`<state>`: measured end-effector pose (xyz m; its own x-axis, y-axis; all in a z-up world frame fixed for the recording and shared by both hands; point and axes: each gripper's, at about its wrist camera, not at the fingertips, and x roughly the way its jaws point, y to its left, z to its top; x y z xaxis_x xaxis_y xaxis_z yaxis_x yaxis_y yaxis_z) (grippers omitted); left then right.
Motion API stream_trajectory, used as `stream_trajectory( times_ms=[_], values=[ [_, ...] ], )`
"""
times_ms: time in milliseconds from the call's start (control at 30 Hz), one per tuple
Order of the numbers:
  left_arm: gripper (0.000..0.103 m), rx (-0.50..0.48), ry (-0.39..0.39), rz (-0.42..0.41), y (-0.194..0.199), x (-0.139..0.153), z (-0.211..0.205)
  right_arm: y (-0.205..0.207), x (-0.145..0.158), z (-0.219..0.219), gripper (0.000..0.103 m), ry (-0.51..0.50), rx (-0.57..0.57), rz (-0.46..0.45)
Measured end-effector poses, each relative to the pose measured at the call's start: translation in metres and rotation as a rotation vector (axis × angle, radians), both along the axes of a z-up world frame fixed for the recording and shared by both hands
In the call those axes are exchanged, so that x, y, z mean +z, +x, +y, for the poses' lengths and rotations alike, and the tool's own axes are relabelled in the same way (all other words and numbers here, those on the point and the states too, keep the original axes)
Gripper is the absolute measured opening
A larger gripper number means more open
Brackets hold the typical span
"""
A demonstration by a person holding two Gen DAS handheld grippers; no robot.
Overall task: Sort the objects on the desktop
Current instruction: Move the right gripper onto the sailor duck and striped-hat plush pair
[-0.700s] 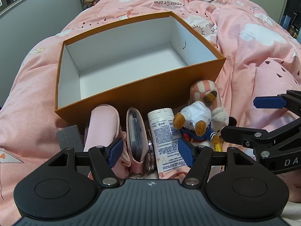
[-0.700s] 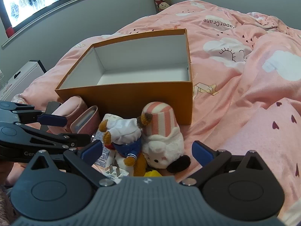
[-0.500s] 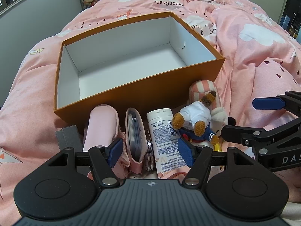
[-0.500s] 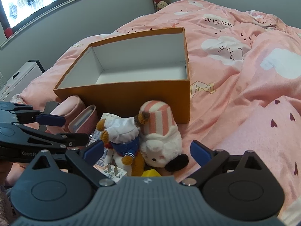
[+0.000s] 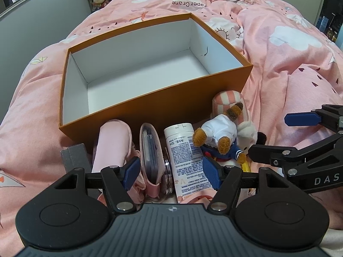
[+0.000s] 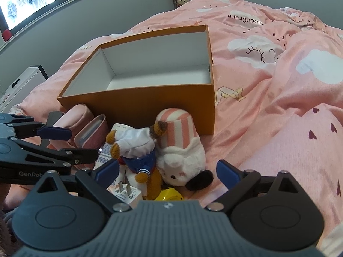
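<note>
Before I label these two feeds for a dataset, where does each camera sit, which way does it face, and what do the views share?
Left wrist: on the left gripper, looking down and forward at the open orange cardboard box on the pink duvet; its own open blue-padded fingers show, the right gripper enters at right.
Right wrist: on the right gripper, facing the same box from further right; its own open fingers show, the left gripper enters at left.
Shared: box, duvet, brown teddy bear in white shirt, pink-striped white plush.
</note>
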<state>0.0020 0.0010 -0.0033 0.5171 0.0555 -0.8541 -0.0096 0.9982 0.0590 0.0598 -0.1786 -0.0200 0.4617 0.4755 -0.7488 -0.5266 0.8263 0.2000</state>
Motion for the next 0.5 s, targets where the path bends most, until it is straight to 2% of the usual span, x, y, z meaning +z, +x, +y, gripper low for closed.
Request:
stream_trajectory(
  times_ms=[300, 400, 500],
  values=[
    [0.076, -0.048, -0.018, -0.016, -0.002, 0.004, -0.004, 0.003, -0.001, -0.003, 0.090, -0.027, -0.002, -0.001],
    [0.076, -0.076, -0.041, -0.029, -0.002, 0.006, -0.008, 0.007, 0.003, -0.012, 0.083, -0.053, -0.019, -0.025],
    [0.073, -0.111, -0.078, -0.038, -0.001, 0.007, -0.014, 0.012, 0.003, -0.021, 0.071, -0.079, -0.027, -0.035]
  ],
)
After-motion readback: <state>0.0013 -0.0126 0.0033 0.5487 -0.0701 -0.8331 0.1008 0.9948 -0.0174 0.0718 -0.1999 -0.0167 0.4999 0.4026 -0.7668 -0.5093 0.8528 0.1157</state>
